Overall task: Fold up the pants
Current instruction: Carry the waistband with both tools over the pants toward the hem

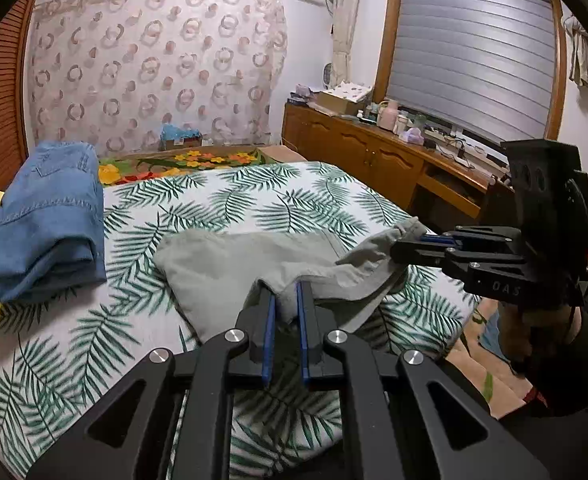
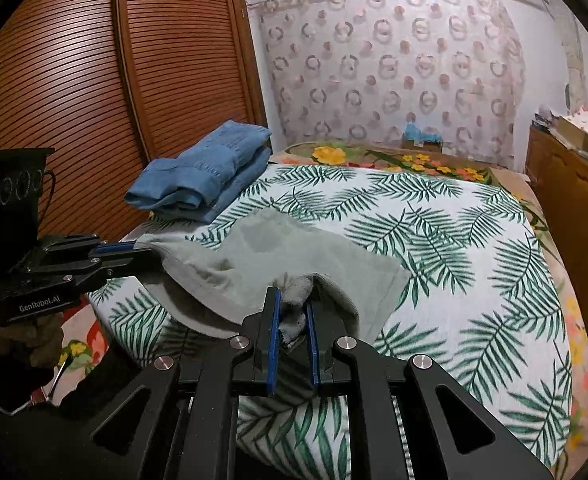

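Grey-green pants (image 1: 230, 264) lie partly folded on the palm-leaf bedspread (image 1: 254, 200); they also show in the right wrist view (image 2: 294, 252). My left gripper (image 1: 286, 292) is shut on a bunched edge of the pants at the near side. My right gripper (image 2: 294, 304) is shut on another bunched edge, lifted slightly off the bed. In the left wrist view the right gripper (image 1: 409, 240) pinches the pants' right end. In the right wrist view the left gripper (image 2: 142, 250) pinches their left end.
Folded blue jeans (image 1: 42, 224) sit on the bed's far left corner, also in the right wrist view (image 2: 210, 168). A wooden sideboard (image 1: 373, 152) with clutter runs along the right. A slatted wooden wardrobe (image 2: 94, 80) stands left. A floral blanket (image 1: 190, 160) lies at the head.
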